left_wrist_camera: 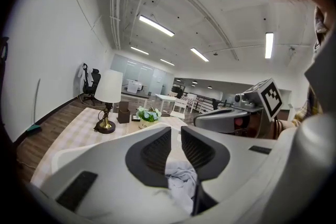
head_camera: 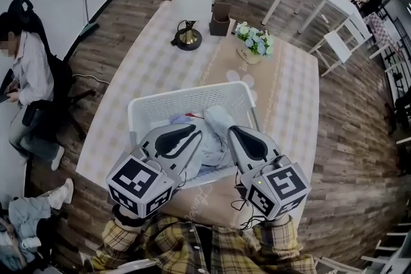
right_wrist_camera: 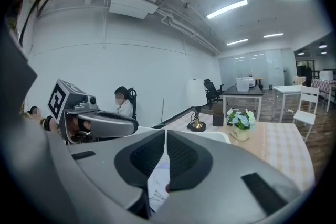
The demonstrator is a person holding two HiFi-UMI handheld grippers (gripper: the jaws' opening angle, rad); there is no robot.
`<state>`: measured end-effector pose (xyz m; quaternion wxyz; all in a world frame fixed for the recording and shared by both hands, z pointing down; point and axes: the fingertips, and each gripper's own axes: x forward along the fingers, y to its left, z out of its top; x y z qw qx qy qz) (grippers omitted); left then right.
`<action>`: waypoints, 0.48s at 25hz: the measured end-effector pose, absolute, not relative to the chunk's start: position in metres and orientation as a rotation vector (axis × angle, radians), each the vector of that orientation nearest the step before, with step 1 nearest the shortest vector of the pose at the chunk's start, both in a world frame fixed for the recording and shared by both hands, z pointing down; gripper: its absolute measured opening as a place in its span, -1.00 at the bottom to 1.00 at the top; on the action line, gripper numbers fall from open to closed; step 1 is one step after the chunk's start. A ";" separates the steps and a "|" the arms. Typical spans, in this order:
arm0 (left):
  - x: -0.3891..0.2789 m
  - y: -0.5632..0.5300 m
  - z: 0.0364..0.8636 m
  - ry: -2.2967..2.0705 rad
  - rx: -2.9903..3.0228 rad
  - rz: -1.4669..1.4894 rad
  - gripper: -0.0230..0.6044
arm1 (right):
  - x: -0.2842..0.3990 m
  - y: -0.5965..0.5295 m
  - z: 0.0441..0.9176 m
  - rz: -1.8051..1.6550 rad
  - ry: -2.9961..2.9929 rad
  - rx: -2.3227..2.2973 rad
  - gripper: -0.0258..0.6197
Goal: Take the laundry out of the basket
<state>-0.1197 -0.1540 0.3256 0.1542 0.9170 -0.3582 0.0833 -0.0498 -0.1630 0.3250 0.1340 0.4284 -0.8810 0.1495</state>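
**Nothing legible on any feed**

I find no word, number or brand I can read. The cubes on the left gripper (left_wrist_camera: 176,131) and right gripper (right_wrist_camera: 164,134) carry only black-and-white square patterns, no letters. A line of cursive script (head_camera: 202,194) runs along the tan runner (head_camera: 215,61) near the table's (head_camera: 295,106) front edge, just below the basket (head_camera: 192,98). It is too small and partly covered for me to make out. The flower pot (head_camera: 249,56) toward the far edge bears a faint print, equally unreadable.
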 end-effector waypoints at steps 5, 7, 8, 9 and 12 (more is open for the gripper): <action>-0.098 -0.154 0.346 -0.890 2.659 0.404 -0.33 | -0.041 -0.163 0.343 0.452 -2.523 1.109 -0.46; -0.091 -0.150 0.359 -0.799 2.684 0.515 -0.18 | -0.038 -0.165 0.349 0.431 -2.496 1.091 -0.39; -0.089 -0.148 0.366 -0.754 2.696 0.571 -0.09 | -0.037 -0.167 0.351 0.423 -2.485 1.091 -0.39; -0.088 -0.147 0.373 -0.717 2.704 0.615 -0.05 | -0.036 -0.170 0.354 0.419 -2.474 1.091 -0.38; -0.086 -0.149 0.387 -0.634 2.695 0.674 0.02 | -0.037 -0.177 0.363 0.422 -2.442 1.067 -0.27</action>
